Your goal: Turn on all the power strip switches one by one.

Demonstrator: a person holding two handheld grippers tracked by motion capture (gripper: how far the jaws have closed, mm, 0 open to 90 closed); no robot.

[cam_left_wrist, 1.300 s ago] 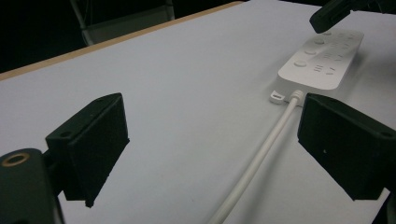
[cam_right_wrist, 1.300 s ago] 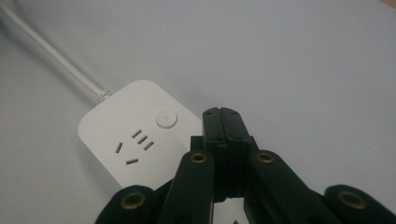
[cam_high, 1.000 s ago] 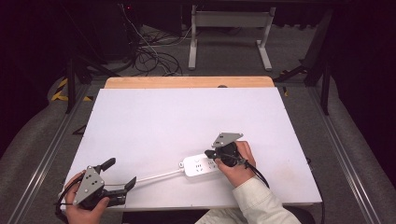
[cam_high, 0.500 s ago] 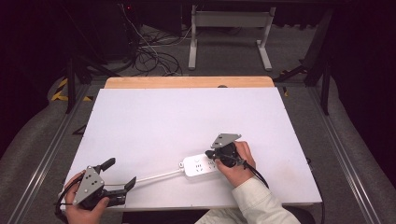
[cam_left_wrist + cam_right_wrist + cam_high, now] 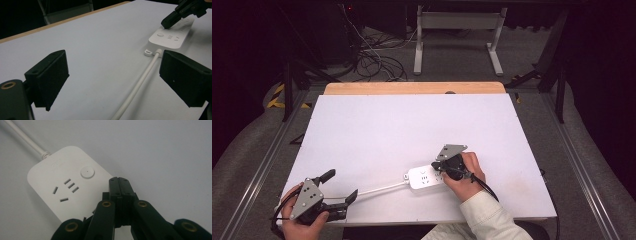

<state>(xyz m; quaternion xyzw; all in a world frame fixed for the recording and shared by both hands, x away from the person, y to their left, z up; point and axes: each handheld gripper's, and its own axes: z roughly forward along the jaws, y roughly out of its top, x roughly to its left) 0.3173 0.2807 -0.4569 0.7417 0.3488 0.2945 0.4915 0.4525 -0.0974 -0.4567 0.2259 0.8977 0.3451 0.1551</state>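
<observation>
The right gripper sat over the near right part of the white table, held in a hand whose pale-sleeved forearm came in from the bottom edge and angled up and to the left. The gripper pointed left and down toward the power strip, its grey plate tilted on top. In the right gripper view its jaws were pressed together with nothing between them, their joined tips above the strip's edge, just beside the round button and not on it. Whether the tips touched the strip's face could not be told.

The strip lay flat near the table's front edge, right of centre, its button end toward the cable. The cable ran from that end left and toward the person, straight across the table, to the left gripper.

The left gripper rested low at the front left corner, held in a hand at the bottom edge, pointing right along the table toward the strip. Its jaws stood wide apart, holding nothing. In the left gripper view the cable lay on the table between the two pads, closer to the right one and touching neither.
</observation>
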